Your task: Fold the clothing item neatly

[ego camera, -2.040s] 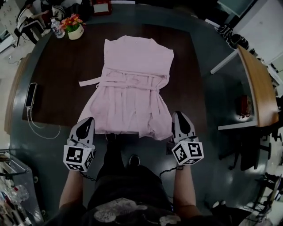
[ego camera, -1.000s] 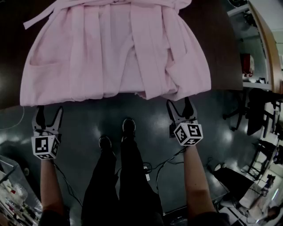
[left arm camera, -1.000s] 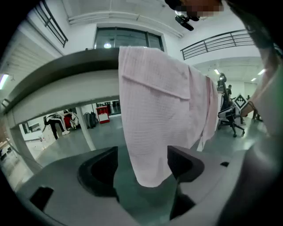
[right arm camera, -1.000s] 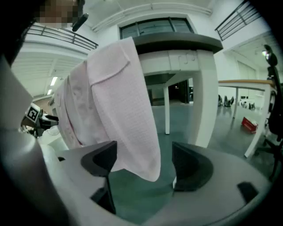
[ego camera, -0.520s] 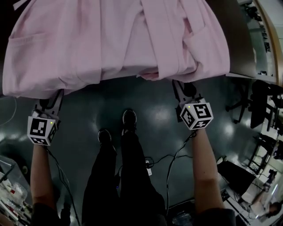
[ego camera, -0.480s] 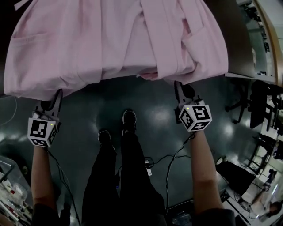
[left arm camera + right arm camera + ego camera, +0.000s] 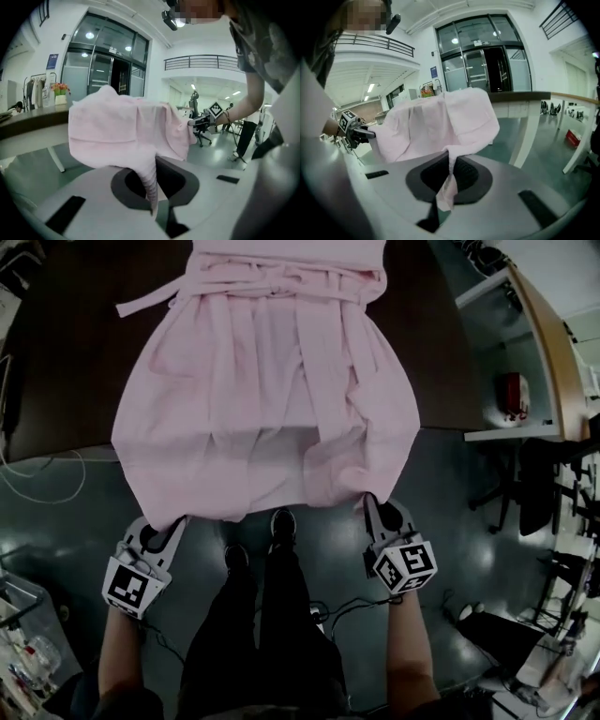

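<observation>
Floor: we open on the dark green glossy floor point(image 7: 469, 521), filling the lower half of the head view under both arms.
Bench: the dark brown wooden bench point(image 7: 66, 381) runs across the top, its near edge facing us.
Garment: and here it is, the pale pink pleated cloth robe point(image 7: 272, 381), lying flat down the bench. Its lower part comes off the near edge and hangs over the floor, held up at its two bottom corners.
Legs: the person's legs in black trousers point(image 7: 253, 634) stand right under the hem.
Left gripper: the left gripper point(image 7: 176, 523) is at the hem's left corner. Its jaws have just been closing, and now they're clamped together on a bunched strip of pink cloth. Its own view shows the fabric pinched tight between them and draping away towards the bench.
Right gripper: the right gripper point(image 7: 373, 507) has the hem's right corner. Same story, jaws just been closing and now pressed on a fold of the robe, with a small tail of cloth dangling below the pinch.
Belt: the matching pink tie belt point(image 7: 281, 282) crosses the waist, one loose end lying out to the left on the bench top.
Cable: a thin white cable point(image 7: 37, 479) loops at the bench's left edge.
Shoes: two black shoes point(image 7: 283, 521) peek out just below the hem, between the grippers.
</observation>
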{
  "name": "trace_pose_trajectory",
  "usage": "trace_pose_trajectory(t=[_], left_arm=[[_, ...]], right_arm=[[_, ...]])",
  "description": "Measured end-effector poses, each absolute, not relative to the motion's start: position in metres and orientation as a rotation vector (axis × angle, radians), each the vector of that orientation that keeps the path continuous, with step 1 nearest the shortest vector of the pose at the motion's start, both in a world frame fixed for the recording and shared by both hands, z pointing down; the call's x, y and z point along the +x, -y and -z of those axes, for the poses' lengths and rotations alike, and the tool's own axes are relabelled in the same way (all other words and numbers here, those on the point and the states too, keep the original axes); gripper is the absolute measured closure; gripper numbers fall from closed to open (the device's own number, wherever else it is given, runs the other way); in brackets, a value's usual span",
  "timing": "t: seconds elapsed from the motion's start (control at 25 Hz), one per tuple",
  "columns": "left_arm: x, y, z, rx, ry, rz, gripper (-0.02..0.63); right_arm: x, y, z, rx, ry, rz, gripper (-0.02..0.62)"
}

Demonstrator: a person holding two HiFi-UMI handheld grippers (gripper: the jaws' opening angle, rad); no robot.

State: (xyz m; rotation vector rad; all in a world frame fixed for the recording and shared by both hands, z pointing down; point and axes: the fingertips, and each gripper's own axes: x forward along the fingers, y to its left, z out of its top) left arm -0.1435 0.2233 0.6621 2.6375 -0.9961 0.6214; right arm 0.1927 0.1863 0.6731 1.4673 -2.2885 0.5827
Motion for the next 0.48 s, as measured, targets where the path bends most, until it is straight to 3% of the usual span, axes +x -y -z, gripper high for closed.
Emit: trace_pose_trajectory(t=[0.48], left_arm=[[-0.117, -0.19, -0.43, 2.747, 1.112, -0.311, 0.58]], right_arm=[[0.202, -0.162, -0.453, 1.417, 2.511, -0.423, 0.594]])
